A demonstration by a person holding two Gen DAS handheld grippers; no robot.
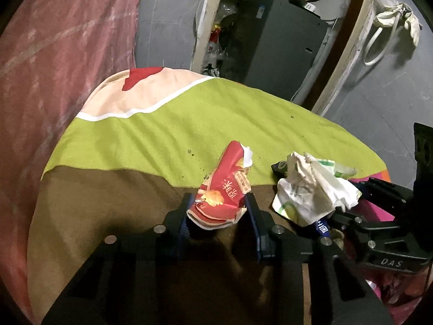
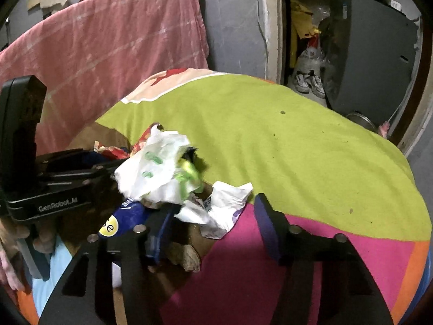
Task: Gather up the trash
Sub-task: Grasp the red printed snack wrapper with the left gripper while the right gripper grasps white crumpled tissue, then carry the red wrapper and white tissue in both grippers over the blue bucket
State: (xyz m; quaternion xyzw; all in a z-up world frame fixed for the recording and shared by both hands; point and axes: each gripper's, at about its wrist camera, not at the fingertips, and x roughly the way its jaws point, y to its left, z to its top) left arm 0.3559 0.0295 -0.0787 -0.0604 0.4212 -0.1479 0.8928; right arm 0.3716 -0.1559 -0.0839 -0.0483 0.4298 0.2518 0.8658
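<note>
Crumpled wrappers (image 1: 311, 187) on colourful bedsheet (image 1: 162, 135).

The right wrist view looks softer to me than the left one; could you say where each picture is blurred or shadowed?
Right wrist view: the white and green wrapper is motion-smeared, the cloth sharper. Left wrist view: the red snack bag is crisp, its print legible, with deep shadow under the left claw. Both bend straight edges.

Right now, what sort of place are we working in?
Probably a cramped bedroom at home: a bed under a lime-green patterned sheet, a faded pink blanket draped behind it, white sneakers in a cluttered doorway.
</note>
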